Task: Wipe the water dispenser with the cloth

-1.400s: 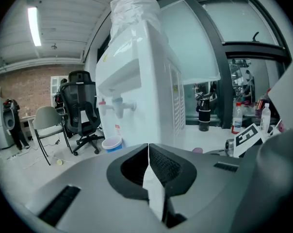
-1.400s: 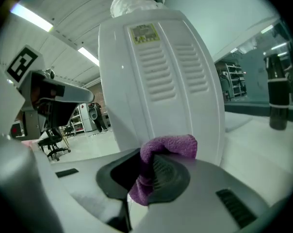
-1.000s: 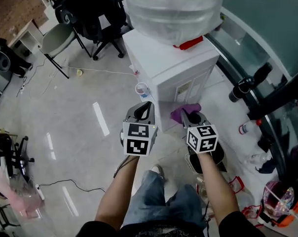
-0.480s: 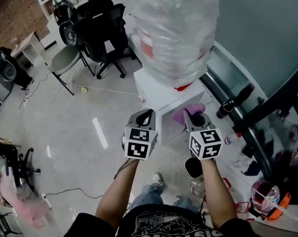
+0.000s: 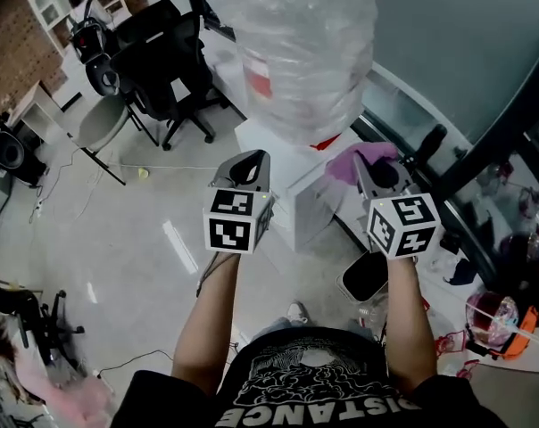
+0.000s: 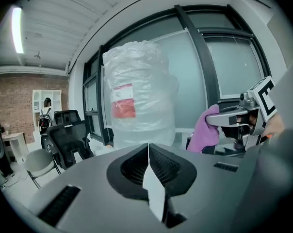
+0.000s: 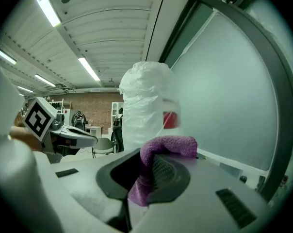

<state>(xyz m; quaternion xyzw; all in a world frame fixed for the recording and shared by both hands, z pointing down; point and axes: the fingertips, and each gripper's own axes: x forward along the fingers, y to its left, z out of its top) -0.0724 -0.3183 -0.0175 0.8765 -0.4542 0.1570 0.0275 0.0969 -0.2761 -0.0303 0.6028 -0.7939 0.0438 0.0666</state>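
The white water dispenser stands ahead of me, with a large clear bottle wrapped in plastic on top. My right gripper is shut on a purple cloth, held at the dispenser's upper right corner, just right of the bottle's base. The cloth folds over the jaws in the right gripper view, with the bottle behind it. My left gripper is shut with nothing in it, raised at the dispenser's left front. In the left gripper view the bottle and the cloth show ahead.
Black office chairs and a grey chair stand to the far left. A bin sits on the floor by the dispenser's right. Dark window frames and clutter lie to the right. A cable runs across the floor.
Both grippers have risen from the dispenser's lower front to its top. The cloth has moved up and right with the right gripper. My view has moved closer to the bottle.
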